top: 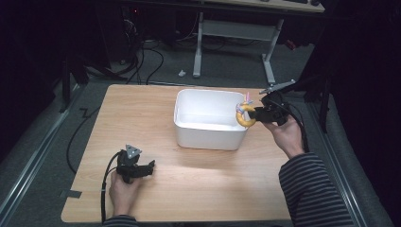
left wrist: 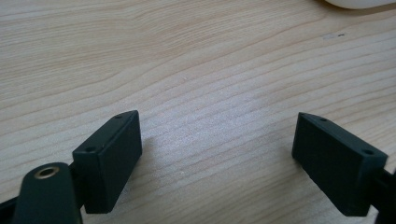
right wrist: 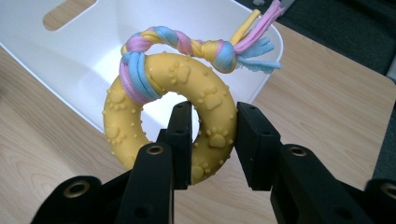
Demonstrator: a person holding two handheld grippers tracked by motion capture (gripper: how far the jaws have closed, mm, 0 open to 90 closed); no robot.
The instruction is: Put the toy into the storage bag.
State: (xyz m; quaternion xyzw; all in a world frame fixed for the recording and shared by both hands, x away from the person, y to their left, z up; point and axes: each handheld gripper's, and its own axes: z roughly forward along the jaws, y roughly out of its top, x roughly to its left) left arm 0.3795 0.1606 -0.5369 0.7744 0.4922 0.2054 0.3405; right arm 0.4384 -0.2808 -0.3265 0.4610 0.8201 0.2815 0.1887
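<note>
The right gripper (right wrist: 214,140) pinches a yellow ring toy (right wrist: 173,116) with a braided rope (right wrist: 187,44), holding it over the right rim of the white bin (top: 208,135) — the bin's inside looks bare. The left gripper (left wrist: 217,163) rests on the table (left wrist: 187,60), jaws wide apart — holding nothing.

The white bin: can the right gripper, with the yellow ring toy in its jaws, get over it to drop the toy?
Probably yes. The right gripper holds the yellow ring toy at the rim of the white bin, whose top is open, and nothing stands between.
</note>
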